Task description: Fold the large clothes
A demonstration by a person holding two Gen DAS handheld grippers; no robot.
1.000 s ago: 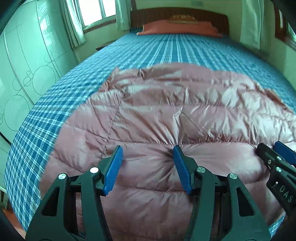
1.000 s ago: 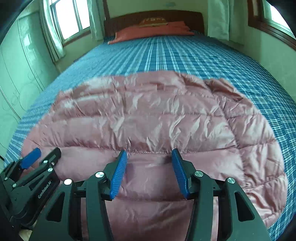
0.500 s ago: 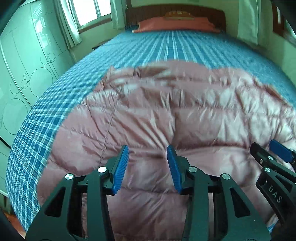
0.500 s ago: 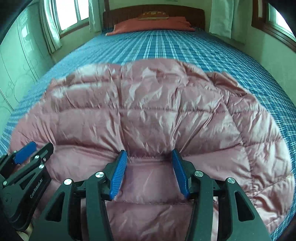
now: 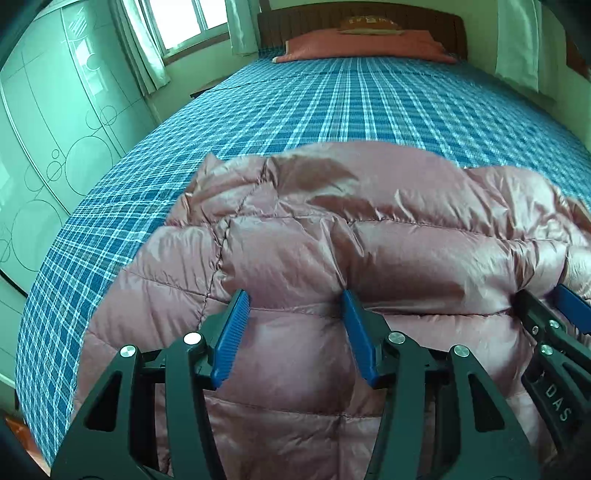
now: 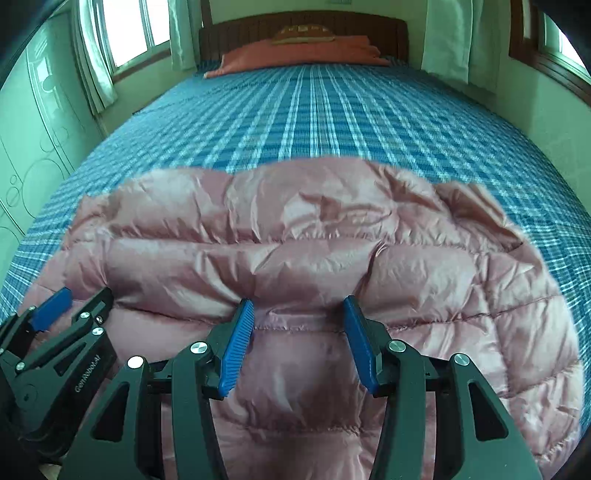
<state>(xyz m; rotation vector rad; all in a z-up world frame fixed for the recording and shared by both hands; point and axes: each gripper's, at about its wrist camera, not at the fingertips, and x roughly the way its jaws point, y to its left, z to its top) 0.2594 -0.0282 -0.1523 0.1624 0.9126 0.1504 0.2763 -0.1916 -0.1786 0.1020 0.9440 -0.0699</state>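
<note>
Plaid bed (image 5: 332,110) runs away ahead of both jaws. Jacket (image 5: 369,229) lies crosswise, its long axis side to side, bunched just beyond the tips. Left gripper (image 5: 293,332) and right gripper (image 6: 299,339) sit side by side, equally near, jaws apart, each straddling a puffed ridge.

My left claw (image 5: 293,306) and my right claw (image 6: 299,314) sit side by side at the near end of the bed (image 6: 332,122), the left one left of the right. Under both lies the jacket (image 6: 295,236), spread on the bedcover (image 5: 332,107) and folded over on itself just ahead of my fingertips. Beyond it the cover runs back to the pillow (image 6: 295,55) against the headboard (image 6: 369,31). A wardrobe (image 5: 48,140) stands to the left, and windows (image 6: 125,29) sit behind on both sides.
</note>
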